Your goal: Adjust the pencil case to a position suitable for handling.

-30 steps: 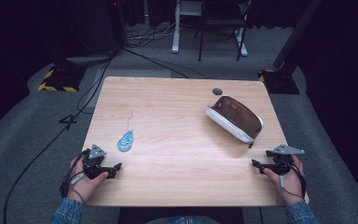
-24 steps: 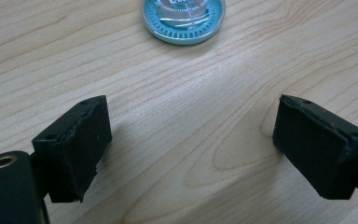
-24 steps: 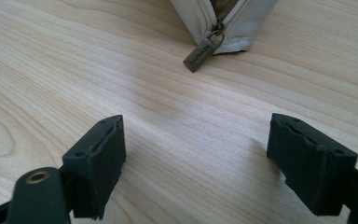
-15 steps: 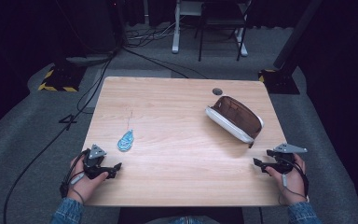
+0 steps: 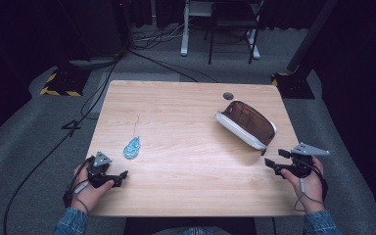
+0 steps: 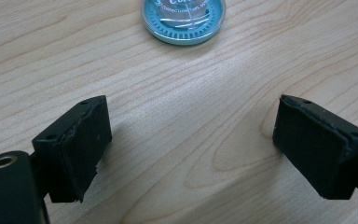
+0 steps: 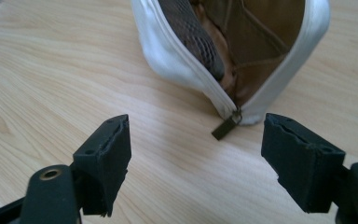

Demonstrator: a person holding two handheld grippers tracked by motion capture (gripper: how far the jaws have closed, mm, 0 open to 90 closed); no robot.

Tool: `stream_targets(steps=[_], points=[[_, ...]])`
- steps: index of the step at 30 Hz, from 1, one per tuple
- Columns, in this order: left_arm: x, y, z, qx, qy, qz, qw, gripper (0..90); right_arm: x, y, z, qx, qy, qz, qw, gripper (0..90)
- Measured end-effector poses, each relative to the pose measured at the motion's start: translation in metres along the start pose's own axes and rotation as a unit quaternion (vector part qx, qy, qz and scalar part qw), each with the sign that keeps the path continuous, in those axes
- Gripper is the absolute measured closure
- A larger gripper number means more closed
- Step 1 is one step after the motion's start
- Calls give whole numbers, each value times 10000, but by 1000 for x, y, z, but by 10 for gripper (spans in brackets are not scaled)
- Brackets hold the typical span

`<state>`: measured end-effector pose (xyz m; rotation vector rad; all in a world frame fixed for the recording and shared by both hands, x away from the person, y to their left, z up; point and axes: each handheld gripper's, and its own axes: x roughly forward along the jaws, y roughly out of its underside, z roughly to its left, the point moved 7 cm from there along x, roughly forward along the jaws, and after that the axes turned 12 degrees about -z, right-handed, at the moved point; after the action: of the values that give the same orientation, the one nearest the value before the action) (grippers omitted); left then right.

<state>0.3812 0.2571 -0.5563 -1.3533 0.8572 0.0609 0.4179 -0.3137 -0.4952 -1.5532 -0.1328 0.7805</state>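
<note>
A white zip pouch (image 5: 247, 122) with a brown lining lies open on the right half of the wooden table (image 5: 186, 98). A small blue round-bodied item (image 5: 132, 147) with a clear cover lies left of the middle. My left gripper (image 5: 120, 176) rests near the front left edge, open and empty, and the blue item (image 6: 184, 18) lies just beyond its jaws (image 6: 191, 144). My right gripper (image 5: 274, 159) hovers at the front right, open and empty. Its jaws have just closed a little. They (image 7: 196, 158) point at the pouch (image 7: 177, 51) and its zipper pull (image 7: 224, 127).
A small dark round hole (image 5: 228, 95) sits near the table's far edge behind the pouch. Beyond the table stand chair and desk legs (image 5: 215, 34), with cables (image 5: 103, 83) trailing over the grey floor at the left.
My right gripper has lifted slightly off the table near the front right edge. The left gripper, pouch and blue item have not moved.
</note>
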Motion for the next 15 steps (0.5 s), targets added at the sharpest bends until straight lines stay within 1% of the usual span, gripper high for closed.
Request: stream_targets(steps=[4, 9, 13, 15], points=[[0, 0, 0, 2, 7, 13, 10000, 118, 2, -10, 5, -56, -98, -136, 9998, 243], [0, 0, 0, -5, 7, 8, 10000, 118, 8, -18, 8, -141, -138, -156, 9997, 237], [0, 0, 0, 8, 3, 10, 10000, 118, 16, -24, 8, -209, -165, -192, 9995, 238], [0, 0, 0, -5, -10, -11, 10000, 118, 20, -27, 6, -207, -180, -181, 9995, 241]])
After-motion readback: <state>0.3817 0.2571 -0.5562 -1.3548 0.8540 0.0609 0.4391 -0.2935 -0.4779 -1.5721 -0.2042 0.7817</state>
